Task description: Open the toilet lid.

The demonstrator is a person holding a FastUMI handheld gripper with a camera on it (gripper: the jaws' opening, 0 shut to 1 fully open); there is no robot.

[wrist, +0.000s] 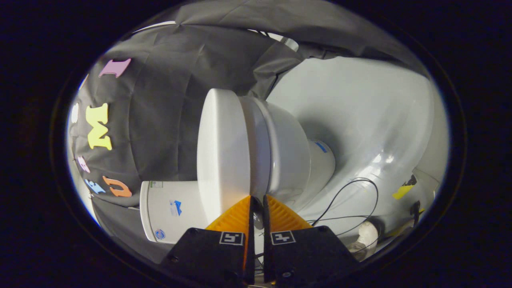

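We are holding the gripper with its orange fingers nearly closed, gripping nothing, tips at the edge of the toilet lid. The lid is lying closed on the toilet, just ahead.

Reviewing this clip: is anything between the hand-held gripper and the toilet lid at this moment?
Nothing visible is. The hand-held gripper has its orange fingers nearly together, with the tips right at the edge of the toilet lid, where it meets the seat. The black cables lie off to the side on the floor, not between them.
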